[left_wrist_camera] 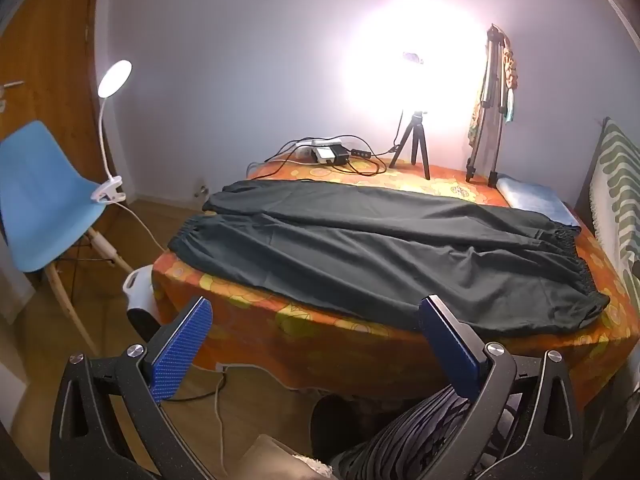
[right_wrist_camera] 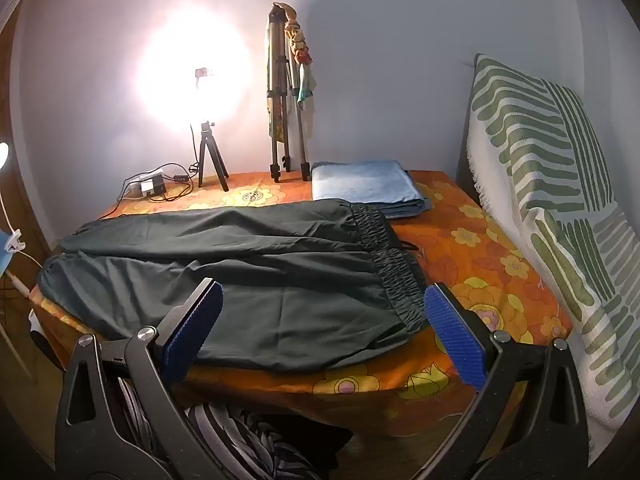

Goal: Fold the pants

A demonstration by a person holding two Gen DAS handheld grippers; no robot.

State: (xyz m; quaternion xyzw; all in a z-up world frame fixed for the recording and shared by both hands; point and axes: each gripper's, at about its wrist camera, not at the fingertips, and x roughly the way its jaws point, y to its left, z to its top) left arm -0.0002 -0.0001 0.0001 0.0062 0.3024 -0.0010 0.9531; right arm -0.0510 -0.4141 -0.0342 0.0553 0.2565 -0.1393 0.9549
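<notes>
orange floral table (right_wrist_camera: 492, 248) by the far wall, dark pants (left_wrist_camera: 380, 248) flat on it, long axis left-right, waistband (right_wrist_camera: 394, 264) right. left gripper (left_wrist_camera: 316, 344) and right gripper (right_wrist_camera: 324, 326) both spread wide, empty, at the near edge; right one nearer the waistband.

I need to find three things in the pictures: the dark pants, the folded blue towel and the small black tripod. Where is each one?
dark pants (right_wrist_camera: 280, 304): right wrist view, on the smooth seat area.
folded blue towel (right_wrist_camera: 360, 184): right wrist view, on its top face.
small black tripod (left_wrist_camera: 416, 144): left wrist view, on its legs.
</notes>
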